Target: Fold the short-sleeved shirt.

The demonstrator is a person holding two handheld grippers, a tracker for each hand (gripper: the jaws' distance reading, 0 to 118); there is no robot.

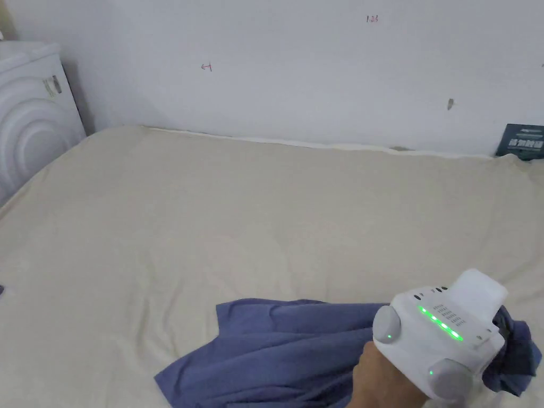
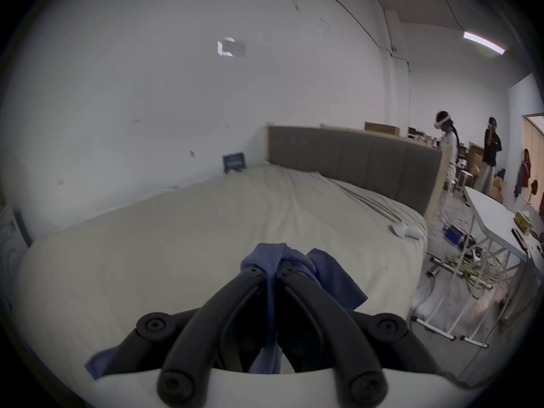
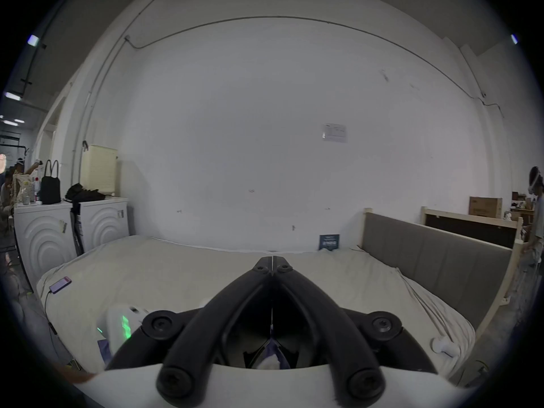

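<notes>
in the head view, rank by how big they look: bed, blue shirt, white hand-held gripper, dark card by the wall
1. bed, by far the largest.
2. blue shirt, partly cut off by the frame.
3. hand-held gripper, though it is nearest the camera, which inflates it.
4. dark card, smallest and farthest away.

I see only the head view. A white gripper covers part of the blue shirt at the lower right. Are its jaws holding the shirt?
Observer: Yes. In the left gripper view, the left gripper has its jaws shut on a bunched fold of the shirt.
Operator: And the jaws of the right gripper?
Observer: The right gripper has its jaws shut, tips meeting. Blue cloth shows low between them; whether it is gripped, I cannot tell.
Operator: What else lies on the bed?
Observer: A phone with a cable, at a corner of the bed.
</notes>
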